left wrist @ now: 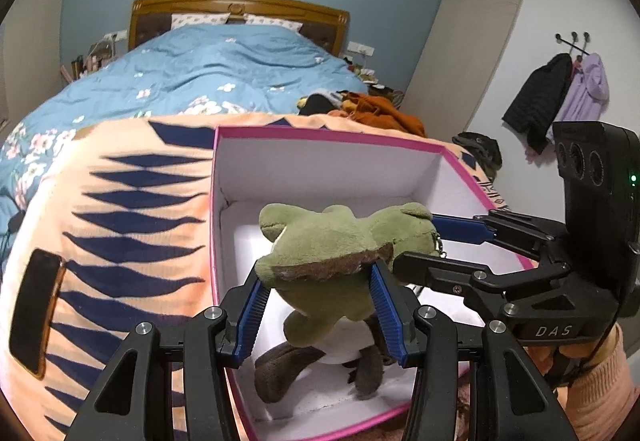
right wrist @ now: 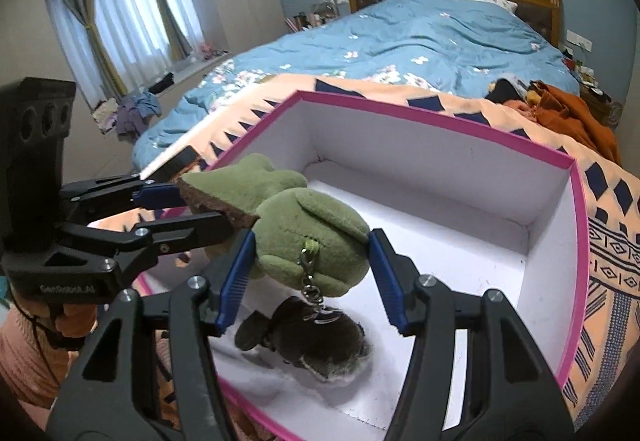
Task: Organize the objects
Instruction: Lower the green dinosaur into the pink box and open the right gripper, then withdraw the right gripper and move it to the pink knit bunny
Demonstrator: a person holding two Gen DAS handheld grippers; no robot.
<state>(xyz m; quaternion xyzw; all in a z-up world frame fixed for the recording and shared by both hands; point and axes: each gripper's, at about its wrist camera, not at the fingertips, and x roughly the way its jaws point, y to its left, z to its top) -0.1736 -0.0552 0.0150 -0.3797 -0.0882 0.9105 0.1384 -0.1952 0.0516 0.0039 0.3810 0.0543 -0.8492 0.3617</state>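
Left wrist view: the left gripper (left wrist: 318,301) pinches the green plush (left wrist: 332,245) between its blue pads (left wrist: 386,315), gripping the part with the brown edge. The plush hangs over the open box (left wrist: 320,135), a white-lined box with a pink rim, which rests on the orange blanket (left wrist: 132,209) at the foot of the bed. Brown legs of the plush dangle toward the box floor; whether they touch it cannot be told. The right gripper (left wrist: 416,241) enters from the right, one blue finger (left wrist: 460,227) behind the plush's far end and one black finger in front of it. A dark phone (left wrist: 38,311) lies flat on the blanket, well left of the box.

Right wrist view: the right gripper (right wrist: 312,277) has its pads (right wrist: 236,277) on either side of the rounded end of the plush (right wrist: 312,237), both touching the fabric, so it clamps that end. A metal clasp (right wrist: 310,281) hangs from this end. The left gripper (right wrist: 204,213) reaches in from the left and holds the brown-edged part. The plush is thus held by both grippers above the near-left part of the box (right wrist: 440,125). A pile of clothes (right wrist: 568,113) lies on the bed beyond the box, at the right.
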